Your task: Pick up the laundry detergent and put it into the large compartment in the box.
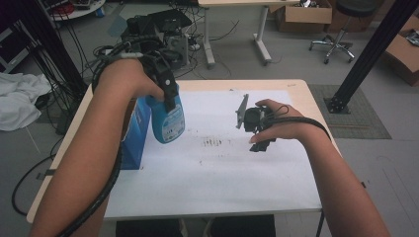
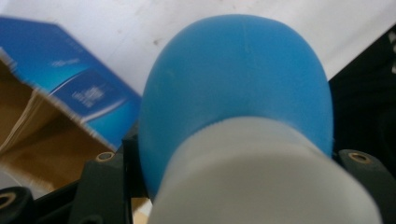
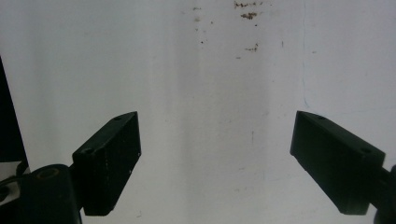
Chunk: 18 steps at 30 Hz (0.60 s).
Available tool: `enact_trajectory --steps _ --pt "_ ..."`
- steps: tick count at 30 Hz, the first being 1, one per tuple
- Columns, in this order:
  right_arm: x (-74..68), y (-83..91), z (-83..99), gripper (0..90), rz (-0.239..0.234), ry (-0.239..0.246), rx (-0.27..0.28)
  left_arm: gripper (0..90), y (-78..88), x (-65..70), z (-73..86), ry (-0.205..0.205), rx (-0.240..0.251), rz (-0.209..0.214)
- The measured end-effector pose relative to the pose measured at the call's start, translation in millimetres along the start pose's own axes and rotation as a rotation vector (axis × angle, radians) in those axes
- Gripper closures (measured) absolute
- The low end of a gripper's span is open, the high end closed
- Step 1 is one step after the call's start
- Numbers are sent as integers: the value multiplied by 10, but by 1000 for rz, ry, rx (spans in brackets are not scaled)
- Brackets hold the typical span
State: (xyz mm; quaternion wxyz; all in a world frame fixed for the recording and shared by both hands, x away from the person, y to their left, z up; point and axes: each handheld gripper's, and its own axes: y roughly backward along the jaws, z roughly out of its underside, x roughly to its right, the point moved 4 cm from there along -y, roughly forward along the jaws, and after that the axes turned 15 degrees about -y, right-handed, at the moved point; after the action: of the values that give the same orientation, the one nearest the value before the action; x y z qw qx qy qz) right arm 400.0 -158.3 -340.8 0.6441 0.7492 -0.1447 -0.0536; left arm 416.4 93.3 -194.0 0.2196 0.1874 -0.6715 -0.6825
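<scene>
My left fingers (image 1: 170,101) clench the blue bottle (image 1: 168,121) above the box (image 1: 136,133); my right fingers (image 3: 215,158), at three o'clock, hang released.

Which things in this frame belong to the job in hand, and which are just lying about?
In the job:
- blue bottle, clamped in the left gripper and lifted off the table
- blue box, open, beside the bottle
- right gripper, fingers apart over the white sheet

Lying about:
- cardboard boxes on the floor
- stool
- white cloth
</scene>
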Motion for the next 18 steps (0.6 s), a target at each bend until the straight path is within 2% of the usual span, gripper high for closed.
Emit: enact_trajectory --steps 1,6,8,12,13,14,15,16,17,18 --pt "-1 -2 1 163 0 0 -1 396 91 -36 46 40 0 -13" --pt "1 4 9 163 -1 9 1 396 327 -157 205 137 19 -35" --pt "6 6 15 163 -3 11 4 396 399 -216 278 180 10 -31" --pt "15 11 38 163 0 6 3 396 516 -318 424 269 4 -56" --pt "15 10 42 163 1 7 3 396 516 -318 424 269 4 -56" --pt "15 10 42 163 1 7 3 396 540 -346 463 287 1 -62" --pt "6 -4 51 163 -2 12 -5 396 579 -399 545 326 -2 -64" --pt "6 -4 51 163 -2 12 -5 396 579 -399 545 326 -2 -64" --pt "-1 -16 56 163 0 13 -13 397 615 -455 633 358 0 -62" --pt "-6 -20 55 163 -3 17 -12 397 615 -455 633 358 0 -62"
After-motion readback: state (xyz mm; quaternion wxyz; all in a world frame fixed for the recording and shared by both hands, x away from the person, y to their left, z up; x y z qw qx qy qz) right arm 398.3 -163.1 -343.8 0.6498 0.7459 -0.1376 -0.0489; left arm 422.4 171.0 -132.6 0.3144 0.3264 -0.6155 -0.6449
